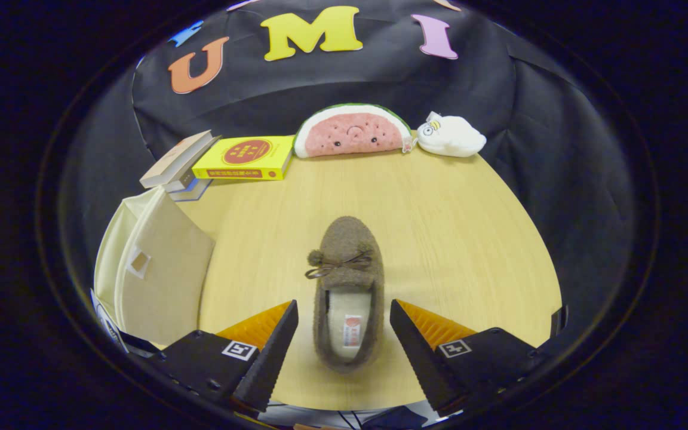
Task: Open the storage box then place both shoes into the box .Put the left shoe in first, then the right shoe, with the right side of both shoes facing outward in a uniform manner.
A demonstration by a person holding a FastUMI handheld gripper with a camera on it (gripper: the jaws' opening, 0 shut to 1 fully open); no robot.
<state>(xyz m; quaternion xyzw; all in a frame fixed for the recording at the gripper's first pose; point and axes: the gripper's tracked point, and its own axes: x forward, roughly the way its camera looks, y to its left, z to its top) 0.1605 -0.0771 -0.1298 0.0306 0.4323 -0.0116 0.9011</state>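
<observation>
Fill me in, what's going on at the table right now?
A hand-held gripper hangs open over the wooden table, its fingers on either side of the heel of a brown fuzzy shoe, not touching it. The shoe's toe points away toward a watermelon plush. The beige storage box stands beside the fingers, near some books.

The gripper (344,316) stands with fingers spread, the brown shoe (347,292) lying heel-first between them, a narrow gap on each side, apparently untouched. Bare table (457,239) runs free from 12 round to 3 o'clock. The cream storage box (153,269) blocks 9 to 10 o'clock. Books (224,160), a watermelon plush (353,132) and a white plush (451,136) line the far edge.
</observation>
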